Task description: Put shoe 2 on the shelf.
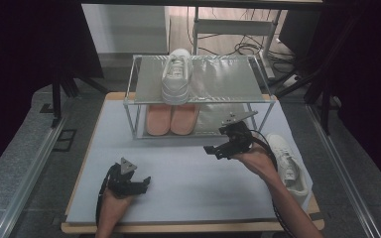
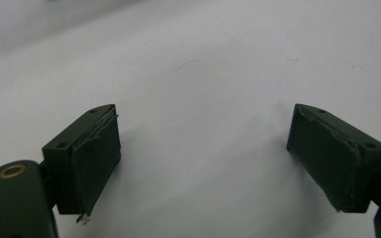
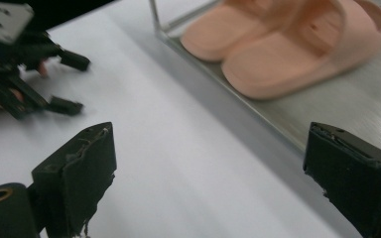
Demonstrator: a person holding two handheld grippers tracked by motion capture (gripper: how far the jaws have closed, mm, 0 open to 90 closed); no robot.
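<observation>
While one white sneaker (image 1: pixel 177 75) sits on the rack's (image 1: pixel 258 97) top shelf, right gripper (image 1: pixel 224 141), jaws spread and empty, likely must next swing to its mate (image 1: pixel 288 164) at the bench's (image 1: pixel 178 183) right edge; left gripper (image 1: pixel 141 182) idles, jaws apart.

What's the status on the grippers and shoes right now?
Left gripper open, empty, low over the table. Right gripper open, empty, before the rack. One white shoe on top, its mate on the table. Nothing in the way.

A rack (image 1: pixel 129 101) stands far on the table (image 1: pixel 178 198); one sneaker (image 1: pixel 176 77) sits on top, slippers (image 1: pixel 171 119) beneath. Another sneaker (image 1: pixel 287 166) lies right, near the right gripper (image 1: pixel 217 140); the left gripper (image 1: pixel 143 182) is near-left.
</observation>
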